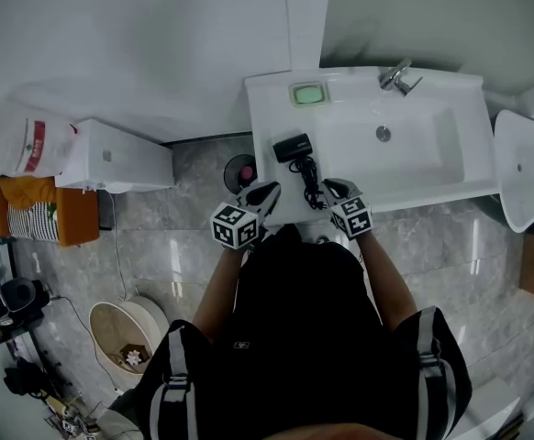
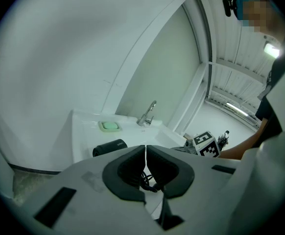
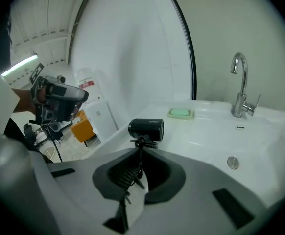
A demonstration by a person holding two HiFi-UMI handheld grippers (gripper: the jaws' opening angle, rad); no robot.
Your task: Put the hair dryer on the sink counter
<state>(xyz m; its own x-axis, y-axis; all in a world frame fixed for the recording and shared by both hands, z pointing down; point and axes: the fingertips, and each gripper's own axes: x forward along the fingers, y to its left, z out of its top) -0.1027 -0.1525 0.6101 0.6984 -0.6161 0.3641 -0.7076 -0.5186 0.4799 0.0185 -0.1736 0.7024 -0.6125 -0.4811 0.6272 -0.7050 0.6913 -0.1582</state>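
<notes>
1. Head view: I see the hair dryer (image 1: 293,147) lying on the sink counter (image 1: 265,108), nearer me than the soap dish (image 1: 309,93). Its cord (image 1: 310,180) runs between my left gripper (image 1: 269,191) and right gripper (image 1: 333,187).
2. Left gripper view: the jaws are pressed together and empty.
3. Right gripper view: the jaw tips meet. The cord shows behind them, and the dryer lies left of the soap dish.

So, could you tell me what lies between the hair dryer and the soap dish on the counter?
Nothing: only bare white counter separates the hair dryer from the soap dish, as the head view and right gripper view both show.
</notes>
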